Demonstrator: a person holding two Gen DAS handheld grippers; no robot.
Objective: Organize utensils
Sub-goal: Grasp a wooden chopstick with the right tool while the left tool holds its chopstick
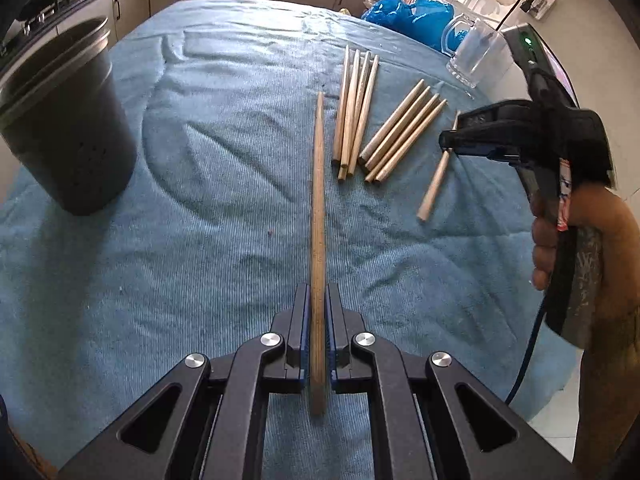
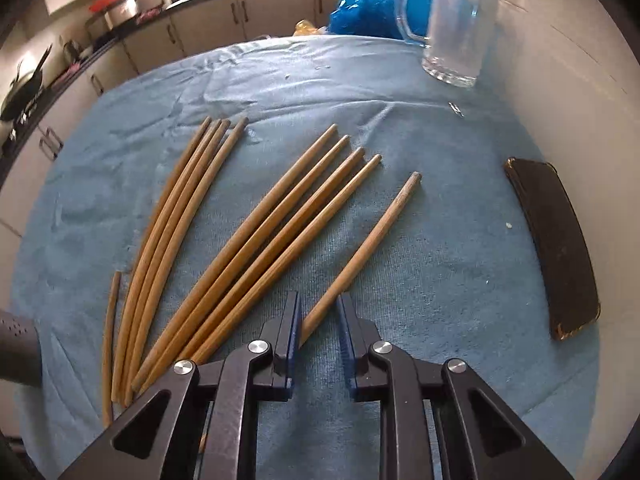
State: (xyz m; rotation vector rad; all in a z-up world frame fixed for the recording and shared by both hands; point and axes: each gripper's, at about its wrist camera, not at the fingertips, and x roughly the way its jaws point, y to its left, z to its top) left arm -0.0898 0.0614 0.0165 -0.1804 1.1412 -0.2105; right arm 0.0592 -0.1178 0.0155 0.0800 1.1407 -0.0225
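The blue towel [image 1: 200,240] spreads under both your grippers. Ahead and to the left of your left gripper [image 1: 319,304] stands the dark metal holder [image 1: 68,136]; a glass mug [image 2: 460,28] sits far ahead of your right gripper [image 2: 319,312]. Two bundles of four chopsticks [image 2: 256,232] lie ahead-left of the right gripper. Your left gripper is clenched on one chopstick [image 1: 318,208], which points straight ahead. Your right gripper's jaws stand slightly apart, straddling a single chopstick [image 2: 372,240] lying on the towel, not pressing it.
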